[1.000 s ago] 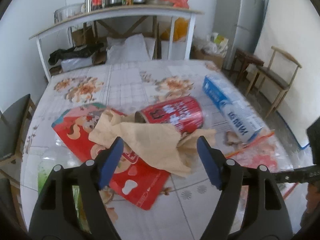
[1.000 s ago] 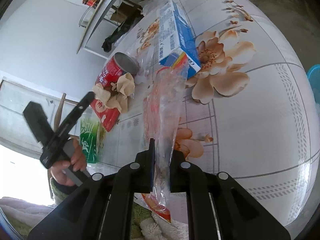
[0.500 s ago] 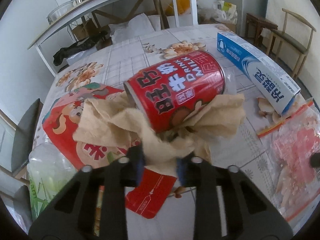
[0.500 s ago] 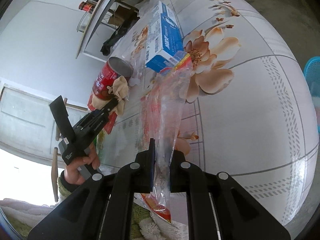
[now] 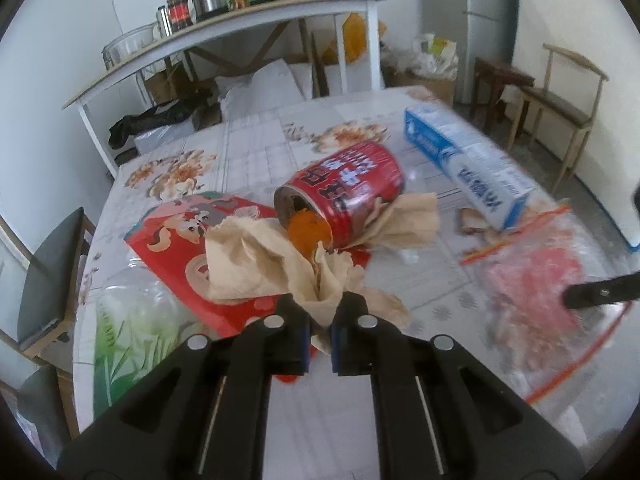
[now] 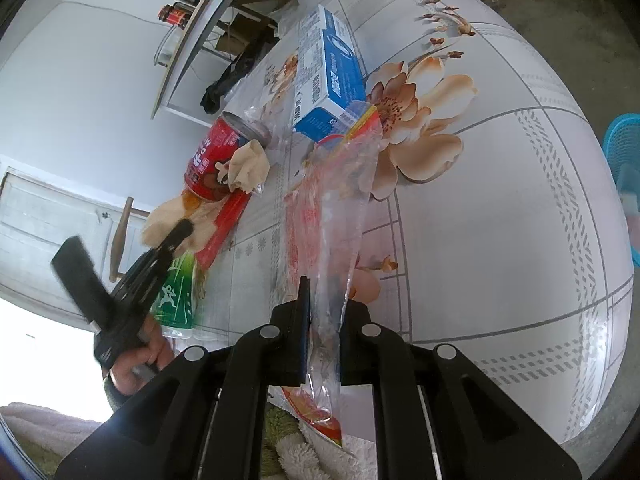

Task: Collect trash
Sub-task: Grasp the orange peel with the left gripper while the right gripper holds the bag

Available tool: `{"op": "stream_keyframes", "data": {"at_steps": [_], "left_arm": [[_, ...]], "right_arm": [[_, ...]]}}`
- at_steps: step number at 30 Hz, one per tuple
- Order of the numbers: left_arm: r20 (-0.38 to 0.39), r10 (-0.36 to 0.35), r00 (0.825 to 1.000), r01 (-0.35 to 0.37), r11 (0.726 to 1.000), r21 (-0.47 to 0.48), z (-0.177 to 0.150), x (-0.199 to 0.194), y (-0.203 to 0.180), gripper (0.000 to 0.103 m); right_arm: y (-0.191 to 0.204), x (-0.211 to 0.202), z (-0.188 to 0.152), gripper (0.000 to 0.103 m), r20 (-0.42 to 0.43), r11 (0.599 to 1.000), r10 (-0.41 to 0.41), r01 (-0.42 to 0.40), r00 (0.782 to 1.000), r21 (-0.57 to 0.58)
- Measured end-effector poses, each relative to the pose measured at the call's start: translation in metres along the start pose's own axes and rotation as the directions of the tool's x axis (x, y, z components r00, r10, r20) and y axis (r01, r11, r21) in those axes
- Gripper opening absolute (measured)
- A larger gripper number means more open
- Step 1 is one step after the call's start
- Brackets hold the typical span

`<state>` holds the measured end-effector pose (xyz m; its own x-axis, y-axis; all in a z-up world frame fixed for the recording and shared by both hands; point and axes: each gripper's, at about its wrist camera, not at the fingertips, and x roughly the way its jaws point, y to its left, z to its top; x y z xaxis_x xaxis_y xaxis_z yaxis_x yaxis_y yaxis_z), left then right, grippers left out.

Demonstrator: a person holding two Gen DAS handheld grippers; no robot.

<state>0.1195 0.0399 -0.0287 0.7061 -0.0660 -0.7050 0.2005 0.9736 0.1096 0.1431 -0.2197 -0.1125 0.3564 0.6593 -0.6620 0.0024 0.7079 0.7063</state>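
Left wrist view: the left gripper has just been closing, and a crumpled tissue is now pinched between its pads, beside a tipped red can on the table. The right gripper is clamped on a clear zip bag lying by a blue box.

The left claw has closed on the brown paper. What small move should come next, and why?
Probably lift the paper a little and carry it toward the clear bag that the right claw holds pinched. The left claw, whose jaws have just been closing, now pinches the paper, but its far part lies under the red can, so a slow pull seems safer.
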Motion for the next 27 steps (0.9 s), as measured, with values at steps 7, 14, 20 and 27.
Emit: {"op": "stream_keyframes", "data": {"at_steps": [7, 14, 20, 27], "left_arm": [[0.066, -0.123, 0.990, 0.121, 0.992, 0.042, -0.010, -0.048, -0.013, 0.005], [0.035, -0.228, 0.973, 0.225, 0.971, 0.085, -0.025, -0.061, -0.030, 0.005], [-0.116, -0.257, 0.959, 0.265, 0.963, 0.056, -0.044, -0.044, -0.030, 0.017], [-0.082, -0.226, 0.971, 0.230, 0.972, 0.046, -0.052, -0.061, -0.008, 0.031]], "right_arm": [[0.004, 0.000, 0.000, 0.010, 0.004, 1.000, -0.005, 0.005, 1.000, -0.008], [0.006, 0.000, -0.001, 0.010, 0.005, 1.000, -0.011, 0.011, 1.000, -0.012], [0.009, -0.002, -0.003, 0.010, 0.015, 0.999, -0.029, 0.029, 0.999, -0.017], [0.009, -0.002, -0.001, 0.010, 0.020, 0.999, -0.040, 0.041, 0.999, -0.012]]}}
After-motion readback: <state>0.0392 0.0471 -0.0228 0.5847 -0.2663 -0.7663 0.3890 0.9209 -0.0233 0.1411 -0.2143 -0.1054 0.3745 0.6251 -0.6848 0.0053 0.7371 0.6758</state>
